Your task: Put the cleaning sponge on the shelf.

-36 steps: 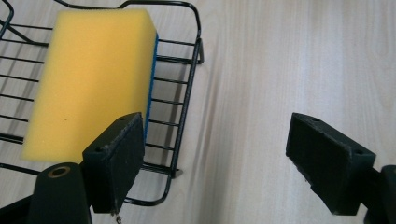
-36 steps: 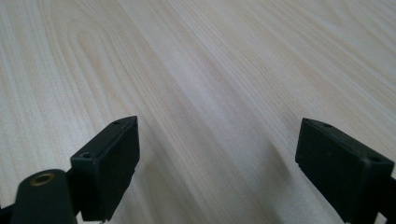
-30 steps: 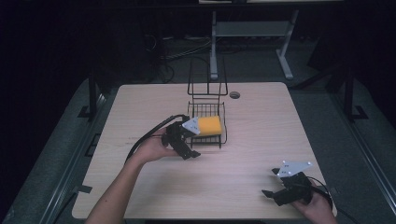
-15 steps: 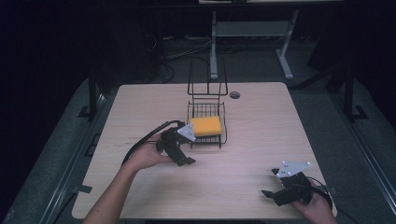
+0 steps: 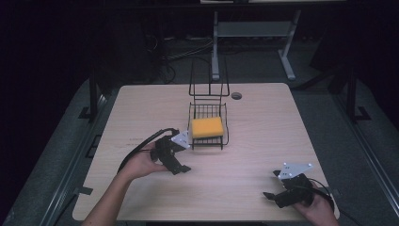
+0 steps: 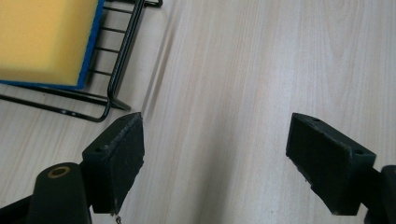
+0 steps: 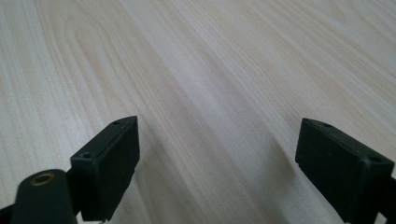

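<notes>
A yellow sponge with a blue underside lies flat in a black wire rack near the middle of the table. In the left gripper view the sponge and the rack's corner sit at the upper left. My left gripper hovers just left and in front of the rack, jaws wide open over bare wood, nothing between them. My right gripper rests near the table's front right corner, open and empty, and its fingers frame bare tabletop.
The light wooden table has a round cable hole at the back. The rack's tall wire back rises behind the sponge. A metal stand and cables lie on the dark floor beyond the table.
My left gripper has drawn back from the rack toward the front left, leaving the sponge lying in the rack. The right gripper has stayed put.
</notes>
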Available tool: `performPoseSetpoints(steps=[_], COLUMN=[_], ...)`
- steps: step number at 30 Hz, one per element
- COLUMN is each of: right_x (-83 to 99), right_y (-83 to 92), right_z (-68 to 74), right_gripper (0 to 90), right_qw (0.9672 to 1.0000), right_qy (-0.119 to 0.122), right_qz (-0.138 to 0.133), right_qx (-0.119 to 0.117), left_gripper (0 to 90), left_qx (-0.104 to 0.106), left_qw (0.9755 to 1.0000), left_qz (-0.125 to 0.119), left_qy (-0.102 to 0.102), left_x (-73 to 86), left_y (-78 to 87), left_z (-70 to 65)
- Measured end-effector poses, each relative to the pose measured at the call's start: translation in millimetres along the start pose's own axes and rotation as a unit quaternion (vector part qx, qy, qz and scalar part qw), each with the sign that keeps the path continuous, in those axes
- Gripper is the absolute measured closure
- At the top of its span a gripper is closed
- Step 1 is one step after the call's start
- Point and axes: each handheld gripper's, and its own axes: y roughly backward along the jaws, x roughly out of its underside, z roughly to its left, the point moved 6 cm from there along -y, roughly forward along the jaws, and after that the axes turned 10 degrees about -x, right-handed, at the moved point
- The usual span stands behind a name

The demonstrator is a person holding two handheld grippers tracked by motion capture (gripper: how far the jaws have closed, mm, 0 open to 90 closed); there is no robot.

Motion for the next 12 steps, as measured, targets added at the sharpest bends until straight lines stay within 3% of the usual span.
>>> performPoseSetpoints(steps=[12], right_x=[-2.2], right_y=[-2.1], right_z=[2.5], right_gripper=[13.4], right_qw=[1.0], right_qy=[0.0], right_qz=[-0.001], right_qx=[-0.002], left_gripper=[18.8], left_qx=[-0.004], left_qw=[1.0], left_qz=[0.0], left_qy=[0.008], left_x=[19.5], left_y=[9.8], left_z=[-15.1])
